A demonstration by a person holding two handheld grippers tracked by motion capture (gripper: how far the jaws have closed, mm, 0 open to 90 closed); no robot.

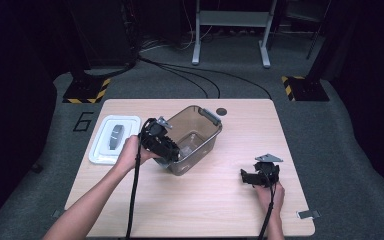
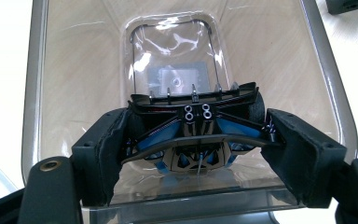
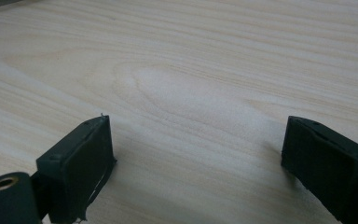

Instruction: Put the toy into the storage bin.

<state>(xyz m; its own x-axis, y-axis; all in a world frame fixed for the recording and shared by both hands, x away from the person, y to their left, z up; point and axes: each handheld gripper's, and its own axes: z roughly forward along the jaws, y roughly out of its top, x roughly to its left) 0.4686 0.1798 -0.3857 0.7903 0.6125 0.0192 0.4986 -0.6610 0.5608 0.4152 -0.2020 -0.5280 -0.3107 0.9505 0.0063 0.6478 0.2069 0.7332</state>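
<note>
A clear brownish plastic bin (image 1: 207,140) stands at the middle of the wooden table, with grey handles at its ends. My left gripper (image 1: 172,152) reaches over the bin's near-left rim. In the left gripper view that gripper (image 2: 196,140) is shut on a small black and blue toy car (image 2: 196,114), one jaw pressed on each side of it. The toy hangs inside the bin's mouth (image 2: 35,93), above its bare floor. My right gripper (image 1: 247,176) rests low over the table at the right. In its own view the right gripper (image 3: 196,154) is open, with bare wood between the jaws.
A white lid (image 1: 105,145) with a grey handle lies on the table's left side, next to my left hand. A small dark round spot (image 1: 221,111) marks the far table edge. A metal clip (image 1: 307,214) sits at the near right corner.
</note>
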